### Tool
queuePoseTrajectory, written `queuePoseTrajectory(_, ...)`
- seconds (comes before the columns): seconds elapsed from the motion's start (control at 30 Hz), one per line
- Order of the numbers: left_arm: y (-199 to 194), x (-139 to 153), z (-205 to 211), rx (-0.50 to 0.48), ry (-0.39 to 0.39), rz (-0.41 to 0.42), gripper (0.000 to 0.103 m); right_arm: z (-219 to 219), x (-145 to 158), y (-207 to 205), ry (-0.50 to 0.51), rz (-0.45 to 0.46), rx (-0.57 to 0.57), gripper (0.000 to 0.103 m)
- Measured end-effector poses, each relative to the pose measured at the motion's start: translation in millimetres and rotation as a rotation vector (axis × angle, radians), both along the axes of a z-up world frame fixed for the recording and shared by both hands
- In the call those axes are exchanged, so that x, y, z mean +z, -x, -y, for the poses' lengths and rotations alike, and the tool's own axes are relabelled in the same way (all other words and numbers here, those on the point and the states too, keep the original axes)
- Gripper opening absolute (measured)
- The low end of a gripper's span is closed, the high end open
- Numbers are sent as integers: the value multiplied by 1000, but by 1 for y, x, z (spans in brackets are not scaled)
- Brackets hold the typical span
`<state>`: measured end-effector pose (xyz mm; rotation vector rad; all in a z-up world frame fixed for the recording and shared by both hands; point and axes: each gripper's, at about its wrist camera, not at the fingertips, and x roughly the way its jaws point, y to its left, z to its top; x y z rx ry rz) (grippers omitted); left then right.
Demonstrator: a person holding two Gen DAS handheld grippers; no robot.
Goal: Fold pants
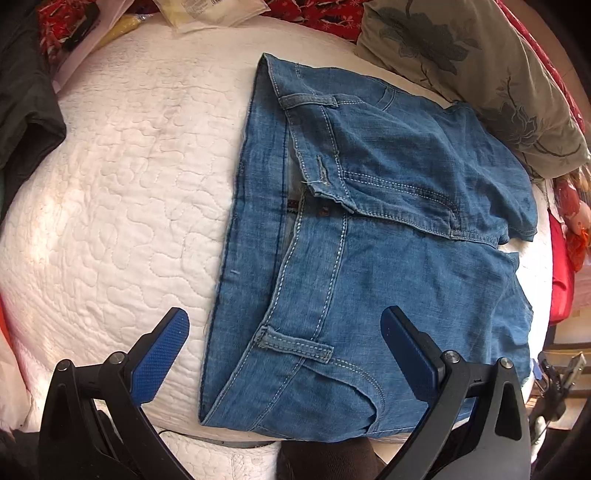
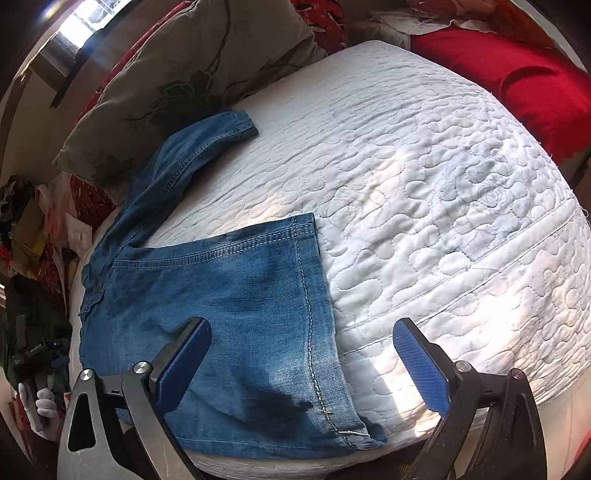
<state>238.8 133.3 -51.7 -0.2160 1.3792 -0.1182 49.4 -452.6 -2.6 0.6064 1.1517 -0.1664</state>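
Showing waistband: left tongs (image 1: 284, 354) agape over jeans (image 1: 369, 221); right tongs (image 2: 303, 362) agape, hems.

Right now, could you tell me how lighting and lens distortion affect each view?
Left wrist view: even daylight, fisheye bulges the quilt, jeans sharp. Right wrist view: a bright window flares at top left, sun patches wash out the quilt, edges bend strongly.

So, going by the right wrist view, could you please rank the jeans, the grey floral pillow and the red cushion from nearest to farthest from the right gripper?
1. Jeans: directly beneath the right gripper, spreading to its left.
2. Red cushion: far, upper right, past the white quilt.
3. Grey floral pillow: far, upper left, at the bed's head.
Cushion and pillow are too close to call.
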Motion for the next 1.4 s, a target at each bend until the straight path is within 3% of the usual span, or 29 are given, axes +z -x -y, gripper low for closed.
queuePoseTrajectory(0.13, -14, -11, 6, -34, 53, -84, 103, -16, -13, -9, -35, -33, 46, 98)
queuePoseTrajectory(0.3, -25, -35, 12, -79, 43, -173, 103, -29, -17, -15, -13, -52, 80, 98)
queuePoseTrajectory(0.37, -21, -33, 13, -85, 61, -163, 103, -31, -16, -15, -12, -54, 89, 98)
queuePoseTrajectory(0.47, -13, -27, 13, -108, 167, -164, 100, -34, -15, -14, -20, -49, 105, 97)
queuePoseTrajectory(0.53, -6, -23, 16, -127, 152, -144, 97, -35, -15, -15, -19, -47, 118, 94)
queuePoseTrajectory(0.57, -5, -25, 18, -137, 130, -140, 91, -35, -15, -15, -16, -48, 122, 88)
queuePoseTrajectory(0.63, -3, -27, 21, -138, 86, -123, 79, -34, -15, -14, -36, -35, 126, 66)
queuePoseTrajectory(0.67, 1, -25, 20, -138, 77, -111, 69, -33, -16, -12, -64, -32, 131, 43)
queuePoseTrajectory(0.7, 2, -26, 21, -141, 71, -113, 43, -32, -18, -11, -89, -33, 142, 22)
queuePoseTrajectory(0.73, 4, -28, 23, -143, 61, -133, 28, -32, -19, -12, -105, -38, 158, 19)
queuePoseTrajectory(0.8, 10, -29, 26, -131, 31, -156, 18, -34, -15, -17, -72, -48, 186, 14)
queuePoseTrajectory(0.97, 20, -21, 28, -96, -64, -121, 15, -20, 46, -33, 11, 98, 193, 15)
queuePoseTrajectory(1.03, 18, -38, 24, -70, -78, -173, 15, -12, 28, -38, 22, 3, 182, 23)
queuePoseTrajectory(1.1, 14, -43, 19, -35, -41, -188, 15, 1, 0, -34, 35, -158, 133, 24)
queuePoseTrajectory(1.13, 13, -43, 16, -25, -25, -192, 15, 11, -6, -26, 4, -166, 90, 24)
queuePoseTrajectory(1.23, 8, -43, 5, -21, -11, -208, 16, 43, -3, -3, -113, -75, -50, 25)
queuePoseTrajectory(1.3, 5, -42, -5, -13, -12, -216, 16, 50, 6, -3, -91, -42, -65, 28)
queuePoseTrajectory(1.4, 4, -21, -4, -18, -33, -140, 16, 38, 22, -21, -54, 8, -13, 36)
